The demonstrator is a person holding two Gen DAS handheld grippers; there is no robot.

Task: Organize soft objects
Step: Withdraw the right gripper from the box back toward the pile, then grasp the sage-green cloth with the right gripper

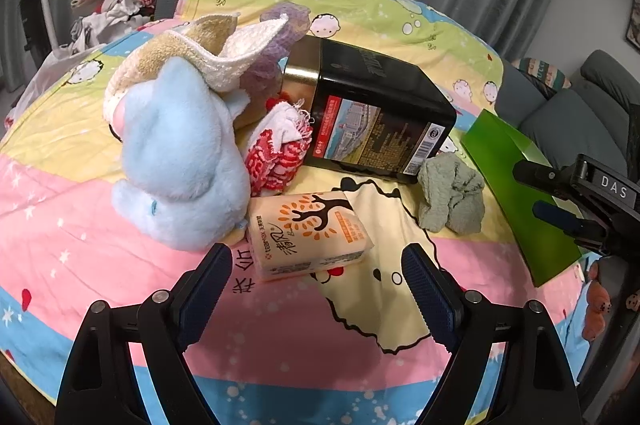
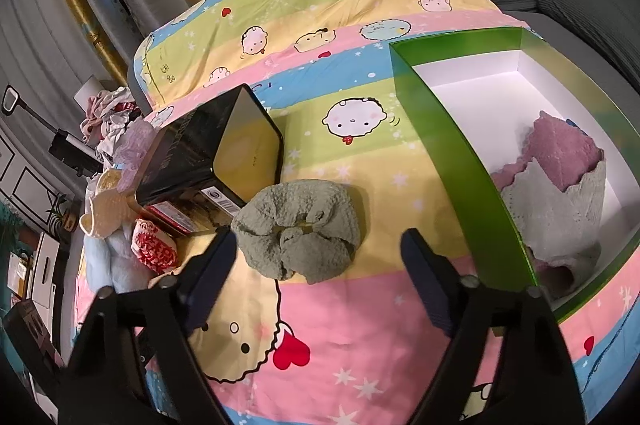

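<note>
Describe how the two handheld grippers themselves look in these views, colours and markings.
The left gripper and the right gripper look alike: glossy black angular linkage arms with round silver pivot screws, carrying long dark navy finger pads with fine ribbing. Seen from the left wrist camera, the right gripper's black body bears white letters "DAS". No cables, hands or sleeves show.

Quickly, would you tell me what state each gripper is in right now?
Left gripper: open, holding nothing.
Right gripper: open, holding nothing; green scrunchie lies just ahead, untouched.
</note>
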